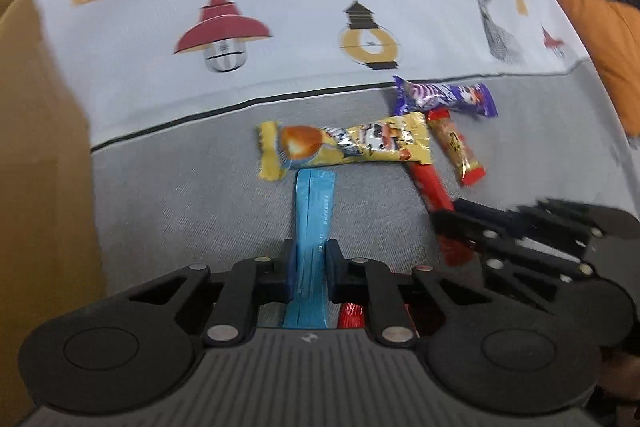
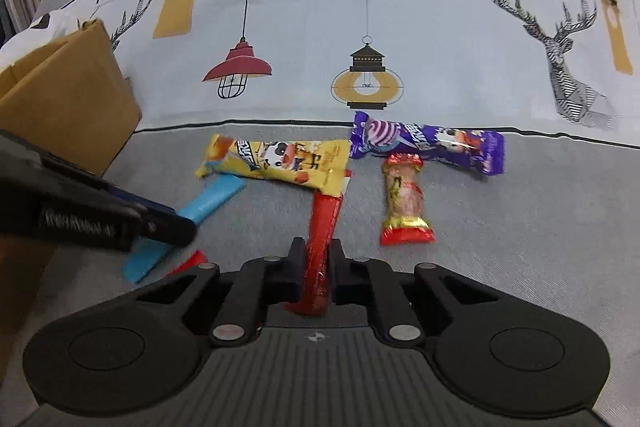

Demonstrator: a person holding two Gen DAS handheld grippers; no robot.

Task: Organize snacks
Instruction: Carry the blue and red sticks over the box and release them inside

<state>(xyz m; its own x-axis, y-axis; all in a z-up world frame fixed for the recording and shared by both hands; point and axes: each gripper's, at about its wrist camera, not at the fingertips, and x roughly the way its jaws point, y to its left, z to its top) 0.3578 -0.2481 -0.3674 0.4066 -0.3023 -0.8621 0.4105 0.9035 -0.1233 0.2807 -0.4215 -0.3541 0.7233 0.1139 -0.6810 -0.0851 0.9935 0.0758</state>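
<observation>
Hiding under the yellow wrapper (image 2: 276,159), red stick's (image 2: 322,227) far end.

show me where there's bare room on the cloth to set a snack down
Bare grey cloth lies right of the red-and-gold candy, and more between the cardboard box and the blue stick. It is crowded around the yellow wrapper and purple wrapper.

Six wrapped snacks in all: one blue stick packet (image 2: 208,201), one long red stick packet (image 2: 322,227), one yellow cartoon-printed bar (image 2: 276,161), one purple cartoon-printed bar (image 2: 428,143), one short red-and-gold candy (image 2: 404,201), and one small red wrapper (image 2: 188,263), only partly visible. One cardboard box (image 2: 68,99). Two hand-held grippers: left hand-held gripper (image 1: 311,263), right hand-held gripper (image 2: 318,259).
</observation>
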